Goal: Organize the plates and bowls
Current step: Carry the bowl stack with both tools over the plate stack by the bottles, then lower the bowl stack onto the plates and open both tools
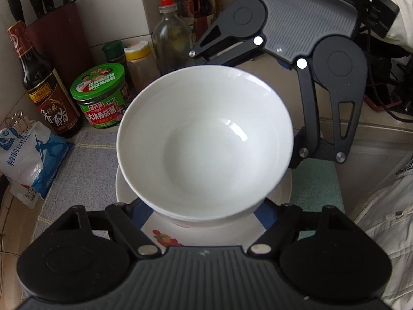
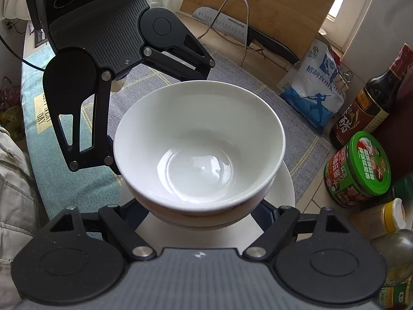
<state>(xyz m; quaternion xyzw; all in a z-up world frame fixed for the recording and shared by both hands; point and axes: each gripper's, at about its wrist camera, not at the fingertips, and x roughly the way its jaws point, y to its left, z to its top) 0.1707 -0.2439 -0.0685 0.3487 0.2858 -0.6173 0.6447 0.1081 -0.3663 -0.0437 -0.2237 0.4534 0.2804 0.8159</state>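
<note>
The glossy white ceramic bowl [image 1: 205, 142] fills the centre of both views, nested in a second bowl on a flat white plate [image 1: 206, 232], apparently to form one compact stack. The left gripper [image 1: 204, 217] and right gripper [image 2: 198, 214] straddle its lower walls from opposite sides, jaws spread wide; whether they actually grip cannot be told. A grey woven mat [image 2: 258, 87] lies underneath.

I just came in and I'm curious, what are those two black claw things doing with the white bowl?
A person holds two grippers around the white bowl, one from each side. The left gripper and right gripper are open wide around it. The bowl sits in another bowl on a plate, among sauce jars.
</note>
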